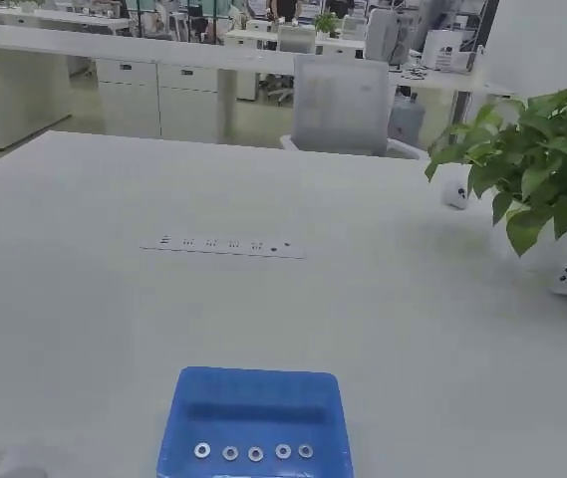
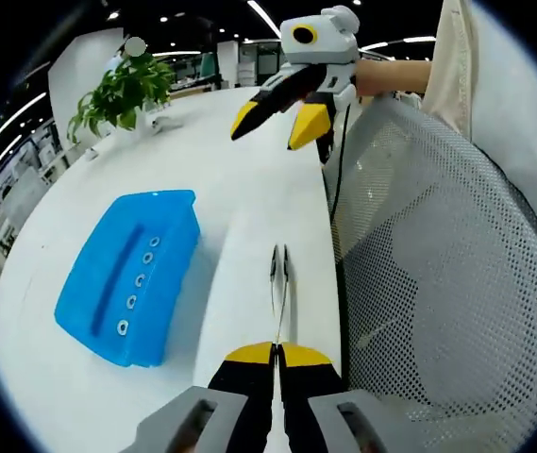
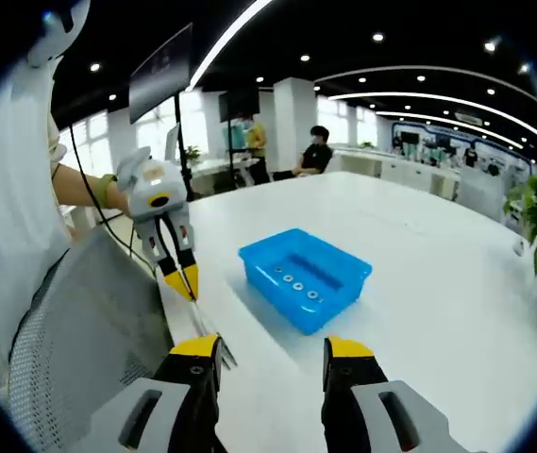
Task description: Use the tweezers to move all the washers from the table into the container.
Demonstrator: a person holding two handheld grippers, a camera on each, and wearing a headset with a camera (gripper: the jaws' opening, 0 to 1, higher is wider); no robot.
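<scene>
The left hand-held gripper (image 2: 276,355) is clamped shut on the tweezers (image 2: 278,283), whose long axis runs straight ahead over the worktop (image 2: 249,198) near its edge. The blue container (image 2: 79,302) lies just left of that line, roughly parallel, with five washers (image 2: 139,280) in a row inside. The right hand-held gripper (image 3: 273,351) stands wide open and empty. The left is nearer the container, and the task looks about done.

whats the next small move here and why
Probably lower the thin metal tweezers, clamped in the shut left gripper, onto the white table and release: all five small silver washers in sight already lie inside the blue plastic container.
</scene>
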